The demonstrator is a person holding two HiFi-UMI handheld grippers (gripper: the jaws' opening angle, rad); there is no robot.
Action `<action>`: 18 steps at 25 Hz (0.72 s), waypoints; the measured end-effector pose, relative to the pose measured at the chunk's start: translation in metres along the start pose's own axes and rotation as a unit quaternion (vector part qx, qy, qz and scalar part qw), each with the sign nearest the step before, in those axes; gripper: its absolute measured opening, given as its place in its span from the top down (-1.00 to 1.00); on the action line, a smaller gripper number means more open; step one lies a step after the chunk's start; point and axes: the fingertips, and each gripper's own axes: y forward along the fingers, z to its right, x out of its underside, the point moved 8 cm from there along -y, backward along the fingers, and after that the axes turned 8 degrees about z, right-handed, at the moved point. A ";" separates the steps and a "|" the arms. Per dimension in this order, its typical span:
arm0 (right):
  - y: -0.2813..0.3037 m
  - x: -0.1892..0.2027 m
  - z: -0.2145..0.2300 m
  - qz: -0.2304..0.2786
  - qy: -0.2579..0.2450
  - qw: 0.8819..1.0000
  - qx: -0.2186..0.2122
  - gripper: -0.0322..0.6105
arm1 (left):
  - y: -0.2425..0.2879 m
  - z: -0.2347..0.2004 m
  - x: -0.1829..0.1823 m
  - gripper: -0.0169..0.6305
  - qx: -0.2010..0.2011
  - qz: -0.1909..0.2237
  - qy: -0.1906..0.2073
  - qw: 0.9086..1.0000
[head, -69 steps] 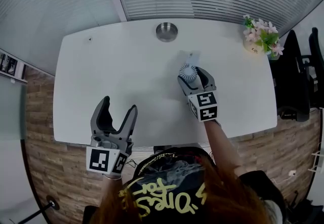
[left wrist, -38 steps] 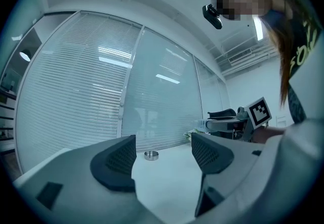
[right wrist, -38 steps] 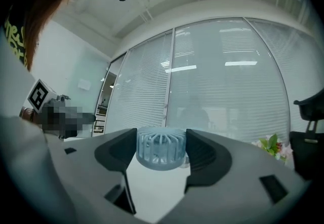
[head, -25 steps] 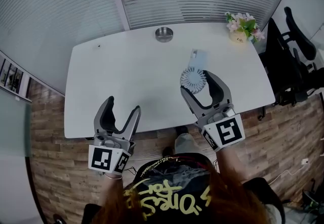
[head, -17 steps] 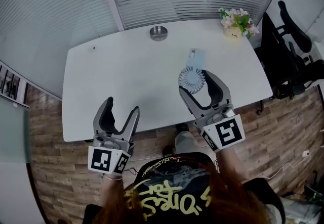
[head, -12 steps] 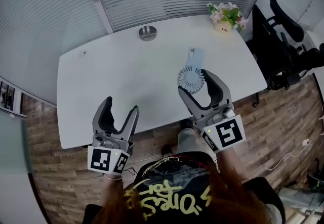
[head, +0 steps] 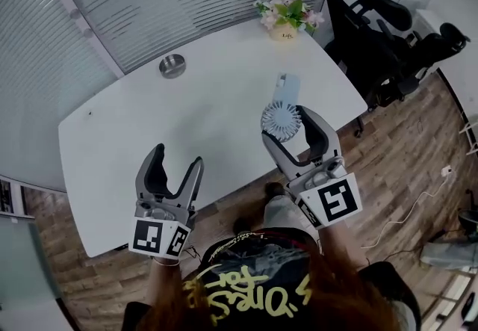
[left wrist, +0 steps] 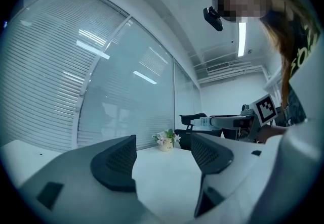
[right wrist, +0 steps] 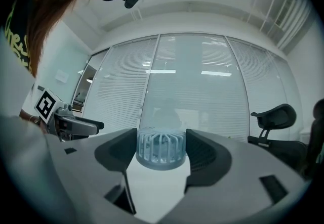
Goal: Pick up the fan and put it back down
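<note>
A small pale-blue fan (head: 281, 120) with a round grille head sits between the jaws of my right gripper (head: 287, 123), its flat base (head: 287, 87) pointing away from me. The gripper holds it in the air over the near edge of the white table (head: 149, 128). In the right gripper view the grille (right wrist: 162, 151) fills the gap and both pads (right wrist: 201, 153) press on its sides. My left gripper (head: 177, 158) hangs near the table's front edge, open, with nothing between its pads (left wrist: 117, 162).
On the table's far side stand a round metal bowl (head: 172, 66) and a pot of pink flowers (head: 287, 17). Black office chairs (head: 388, 31) crowd the right end. A glass wall with blinds runs behind the table. A cable (head: 418, 206) lies on the wooden floor.
The whole room has swung in the head view, the table turning and sliding left. Both grippers keep their places in front of me, farther back from the table. The fan stays in the right gripper.
</note>
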 end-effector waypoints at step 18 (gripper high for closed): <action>0.028 0.026 0.078 -0.004 0.014 1.000 -0.007 -0.05 | 0.090 0.012 0.018 -0.06 0.008 -0.021 0.003 1.000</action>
